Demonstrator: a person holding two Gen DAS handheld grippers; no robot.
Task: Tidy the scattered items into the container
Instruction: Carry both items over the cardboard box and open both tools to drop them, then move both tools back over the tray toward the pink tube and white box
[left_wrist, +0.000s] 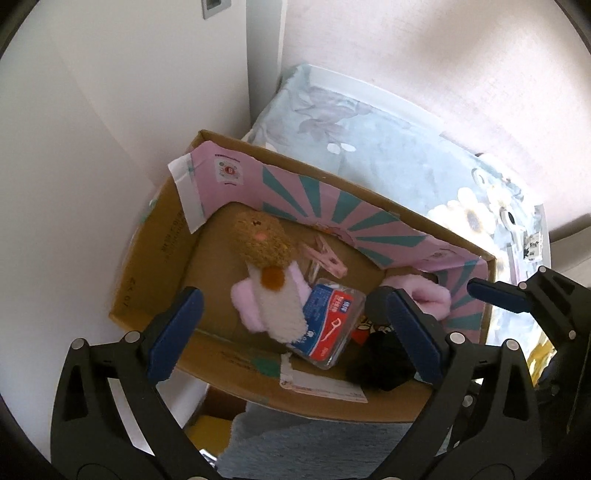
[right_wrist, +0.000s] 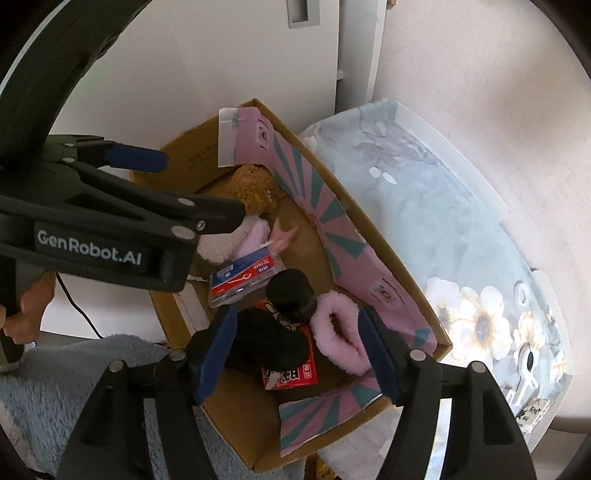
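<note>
White wall (left_wrist: 110, 110), floral tablecloth (right_wrist: 424, 192), grey rug (right_wrist: 74, 369).

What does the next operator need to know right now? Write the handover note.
Left gripper: open, empty, above the cardboard box.
Right gripper: open, empty, above the same box.
In the box: plush doll, pink clothespin, floss pick pack, pink fluffy band, black fuzzy item, red packet.
Left: small items on the floral cloth, too small to identify.
</note>
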